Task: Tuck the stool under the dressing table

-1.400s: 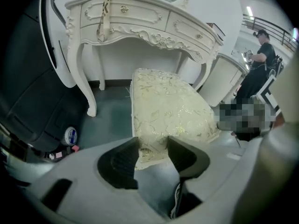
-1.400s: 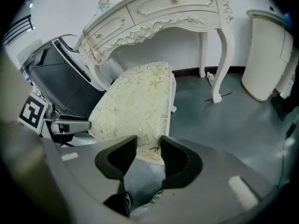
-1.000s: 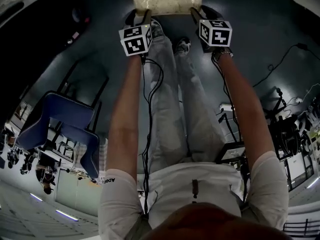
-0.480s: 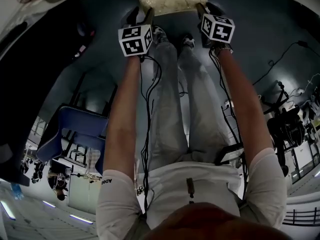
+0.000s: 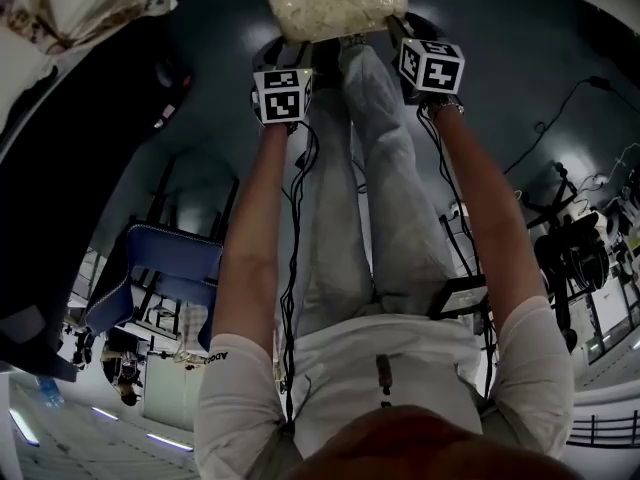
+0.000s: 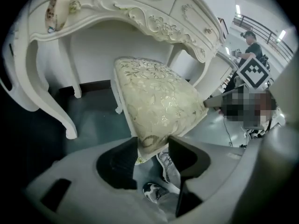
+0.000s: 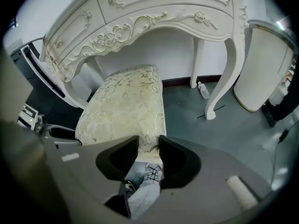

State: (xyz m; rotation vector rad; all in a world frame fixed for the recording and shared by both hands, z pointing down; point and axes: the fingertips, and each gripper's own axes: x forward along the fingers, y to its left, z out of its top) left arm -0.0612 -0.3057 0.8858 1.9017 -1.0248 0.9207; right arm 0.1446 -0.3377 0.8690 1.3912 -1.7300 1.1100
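Gripping the stool (image 7: 126, 101) at its near corners: left gripper (image 6: 153, 144) and right gripper (image 7: 148, 143) each have their jaws pressed on the cushion edge. Long axis of the brocade seat runs away from the person, far end pointing into the knee opening of the white dressing table (image 7: 154, 13)

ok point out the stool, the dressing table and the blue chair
stool (image 7: 126, 101): right gripper view, seat top
dressing table (image 7: 159, 20): right gripper view, carved front rail
blue chair (image 5: 170, 258): head view, blue shell
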